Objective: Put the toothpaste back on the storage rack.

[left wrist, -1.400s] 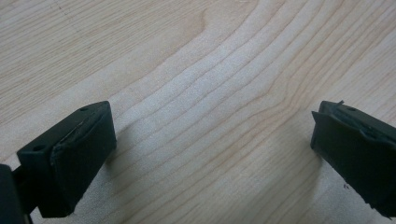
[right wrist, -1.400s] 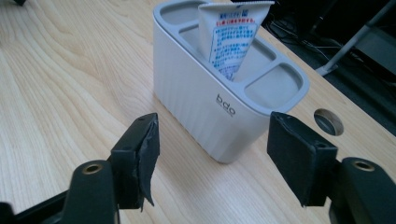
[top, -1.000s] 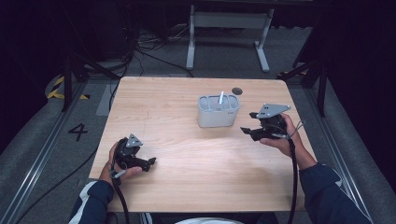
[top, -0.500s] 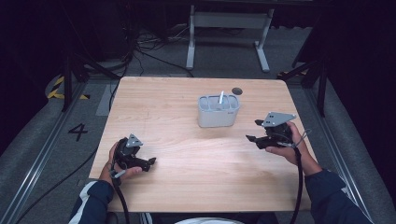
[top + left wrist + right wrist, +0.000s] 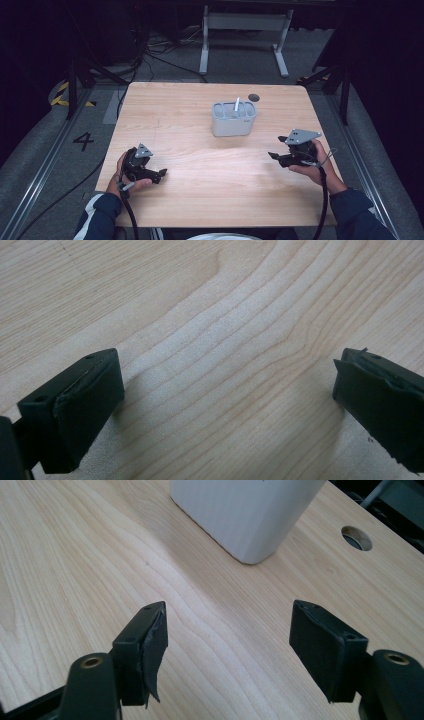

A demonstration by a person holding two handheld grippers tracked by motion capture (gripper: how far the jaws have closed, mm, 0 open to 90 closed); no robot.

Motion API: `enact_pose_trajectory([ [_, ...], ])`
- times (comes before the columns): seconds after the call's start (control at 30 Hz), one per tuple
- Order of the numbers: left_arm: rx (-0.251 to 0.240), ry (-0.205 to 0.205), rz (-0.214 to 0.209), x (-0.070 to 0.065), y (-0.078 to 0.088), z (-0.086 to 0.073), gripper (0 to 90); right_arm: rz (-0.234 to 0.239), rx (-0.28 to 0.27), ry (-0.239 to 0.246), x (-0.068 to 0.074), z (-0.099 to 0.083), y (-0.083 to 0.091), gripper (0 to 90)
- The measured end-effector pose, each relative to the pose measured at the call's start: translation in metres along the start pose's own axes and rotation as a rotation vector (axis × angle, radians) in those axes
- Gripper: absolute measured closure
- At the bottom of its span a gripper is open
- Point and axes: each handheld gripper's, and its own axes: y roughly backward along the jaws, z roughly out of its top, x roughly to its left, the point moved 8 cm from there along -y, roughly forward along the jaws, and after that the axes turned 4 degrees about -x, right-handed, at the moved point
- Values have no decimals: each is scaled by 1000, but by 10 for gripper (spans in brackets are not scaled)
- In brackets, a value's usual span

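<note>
I see dark navy sleeves [image 5: 102,215], the left white-striped; black grippers [image 5: 295,152] with grey triangular plates [image 5: 300,136], black cables [image 5: 324,200] trailing.

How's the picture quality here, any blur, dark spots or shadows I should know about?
High view: the table is evenly lit, the floor and background fall into deep darkness, and the white container reads slightly soft. Left gripper view: sharp wood grain, with soft shadows beside the open left claw. Right gripper view: crisp grain near the open right claw; the container looks bright and washed out.
</note>
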Motion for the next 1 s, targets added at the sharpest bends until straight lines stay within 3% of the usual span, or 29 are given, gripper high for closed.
enact_pose_trajectory([
  [0.67, 1, 13, -4, -1, 0, 0, 3, -1, 49, -33, 1, -42, 9, 326],
  [0.73, -2, -4, 1, 1, 0, 0, 3, -3, 57, -35, 1, -47, 10, 326],
  [1.0, -5, -4, -1, 0, -1, 1, 3, -13, 73, -55, 3, -62, 13, 328],
])
